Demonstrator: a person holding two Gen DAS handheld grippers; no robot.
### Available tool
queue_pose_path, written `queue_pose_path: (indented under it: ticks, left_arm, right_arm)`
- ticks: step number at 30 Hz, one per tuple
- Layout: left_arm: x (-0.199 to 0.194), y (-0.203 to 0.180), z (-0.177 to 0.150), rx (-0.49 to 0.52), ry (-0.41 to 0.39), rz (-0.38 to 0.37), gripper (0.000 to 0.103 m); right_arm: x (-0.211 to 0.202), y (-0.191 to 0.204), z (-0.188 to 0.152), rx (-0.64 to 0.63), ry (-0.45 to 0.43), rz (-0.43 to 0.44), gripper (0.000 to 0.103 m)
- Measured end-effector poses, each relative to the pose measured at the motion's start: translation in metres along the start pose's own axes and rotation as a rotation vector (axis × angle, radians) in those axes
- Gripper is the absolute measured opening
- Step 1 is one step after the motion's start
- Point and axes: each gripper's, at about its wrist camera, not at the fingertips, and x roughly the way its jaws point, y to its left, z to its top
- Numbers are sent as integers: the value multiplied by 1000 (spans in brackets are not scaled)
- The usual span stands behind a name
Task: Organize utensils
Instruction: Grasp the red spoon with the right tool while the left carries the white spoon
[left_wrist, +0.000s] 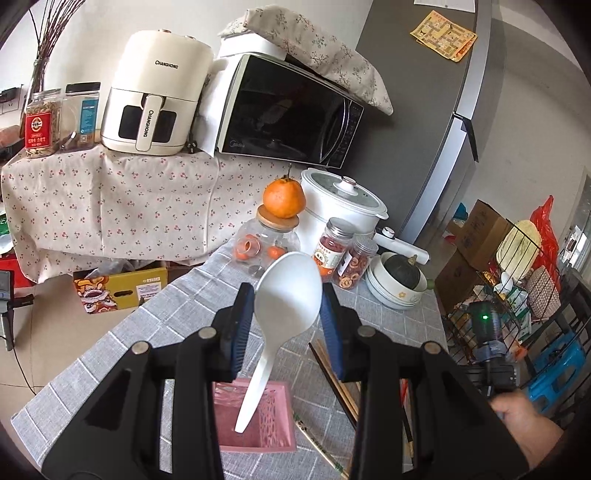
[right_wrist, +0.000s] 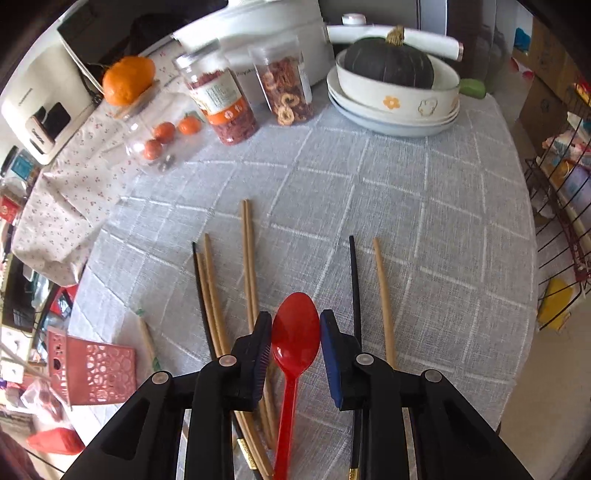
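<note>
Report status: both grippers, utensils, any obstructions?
Left gripper shut on white spoon, handle over pink basket. Right gripper shut on red spoon. Chopsticks loose on table.

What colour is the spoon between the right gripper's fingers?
Red. The spoon shows best in the right wrist view.

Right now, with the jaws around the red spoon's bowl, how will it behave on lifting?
The red spoon looks like thin glossy plastic: probably light and stiff. The pads flank its rounded bowl, so it may slip or pivot, handle drooping toward the chopsticks.
</note>
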Motion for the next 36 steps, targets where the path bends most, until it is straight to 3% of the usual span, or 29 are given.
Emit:
queue_pose_path:
  ticks: [4, 12, 18, 22, 26, 29, 34, 36]
  left_arm:
    - [5, -2, -4, -5, -35, 21, 38]
    - [25, 1, -18, 4, -18, 97, 38]
    - [32, 6, -19, -43, 66, 96, 42]
    - [21, 9, -15, -63, 93, 99, 56]
    - [7, 12, -10, -79, 165, 115, 61]
    - [-4, 16, -5, -87, 233, 168, 62]
    - [-21, 25, -6, -56, 317, 296, 74]
    - [-25, 31, -10, -66, 367, 327, 75]
  right_arm:
    - [-39, 6, -3, -43, -103, 23, 27]
    - [-91, 23, -9, -66, -252, 89, 27]
    - [-109, 34, -13, -105, -299, 103, 27]
    - [-128, 45, -17, -110, -340, 146, 27]
    - [-151, 66, -22, -124, -399, 206, 27]
    - [-165, 87, -24, -141, -443, 256, 27]
    - [-173, 123, -27, -166, -502, 324, 27]
    - [-169, 135, -28, -177, -521, 330, 27]
